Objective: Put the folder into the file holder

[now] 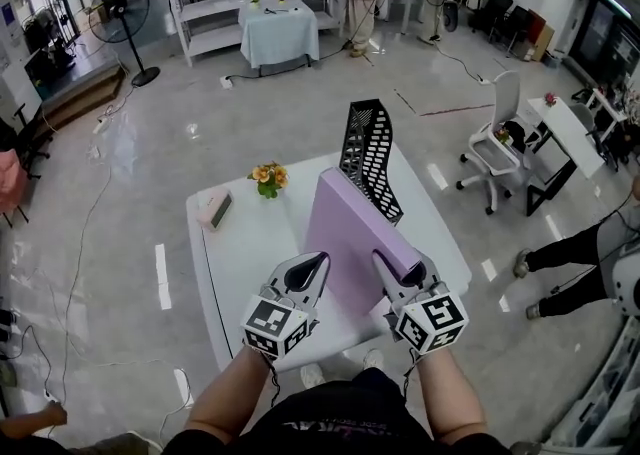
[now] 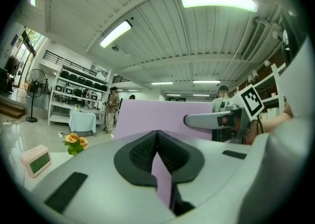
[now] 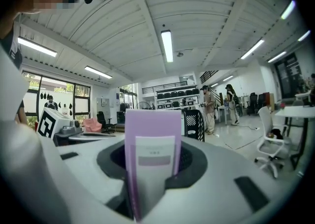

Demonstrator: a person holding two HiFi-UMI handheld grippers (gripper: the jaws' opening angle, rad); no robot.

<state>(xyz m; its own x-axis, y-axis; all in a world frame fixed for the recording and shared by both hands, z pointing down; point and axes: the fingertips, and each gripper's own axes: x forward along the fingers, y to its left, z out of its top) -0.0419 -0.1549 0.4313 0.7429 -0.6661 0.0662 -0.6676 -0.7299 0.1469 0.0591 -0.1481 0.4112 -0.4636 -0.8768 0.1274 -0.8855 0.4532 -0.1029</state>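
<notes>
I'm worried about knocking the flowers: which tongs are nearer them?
Left. The left tongs grip the folder at its left edge, with the flowers just beyond, to their left. The right tongs hold its right end, farther away.

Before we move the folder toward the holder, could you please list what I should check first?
1. Left gripper jaws closed on the lilac plastic folder at its thin edge: ok.
2. Right gripper jaws clamped on the folder's labelled spine: ok.
3. Black mesh file holder upright on the white table, beyond the folder: ok.
4. Holder's slot empty: cannot tell.
5. Orange flowers stand left of the folder's path: ok.
</notes>
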